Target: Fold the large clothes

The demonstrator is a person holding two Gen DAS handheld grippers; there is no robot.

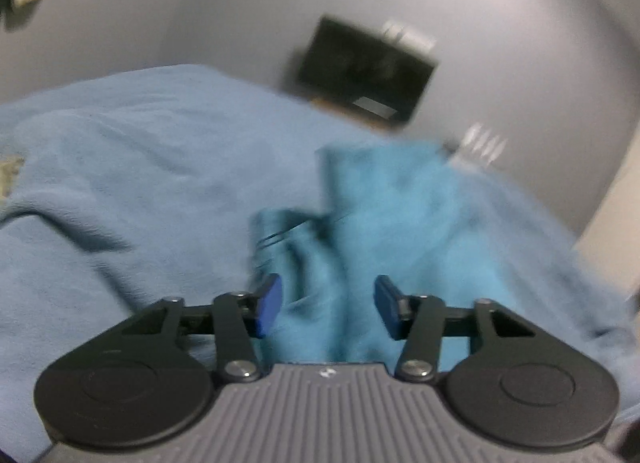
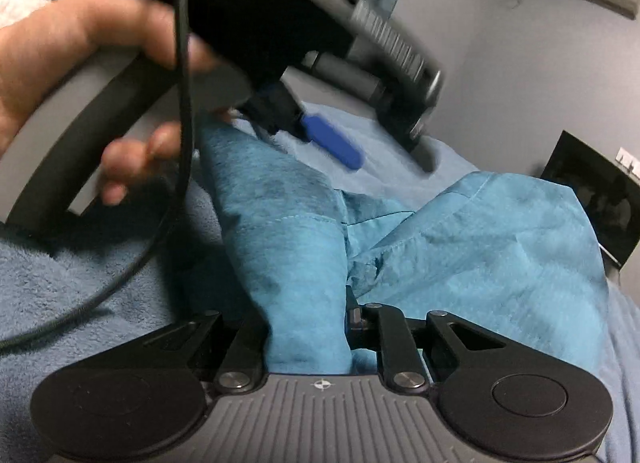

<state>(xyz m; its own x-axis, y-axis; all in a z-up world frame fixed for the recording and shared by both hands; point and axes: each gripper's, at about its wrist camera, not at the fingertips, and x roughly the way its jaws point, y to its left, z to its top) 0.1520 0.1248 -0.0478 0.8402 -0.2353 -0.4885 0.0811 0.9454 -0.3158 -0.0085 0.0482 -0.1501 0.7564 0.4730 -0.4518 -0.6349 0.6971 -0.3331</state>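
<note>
Garment (image 2: 480, 247) mid-fold on blanket (image 1: 120, 183) — right gripper (image 2: 308, 327) pinching a teal fold. Left gripper (image 1: 326, 307) jaws spread, cloth between them untouched; next we close it on the twelve o'clock edge.

No readable text, label, brand or number on anything in either view
</note>
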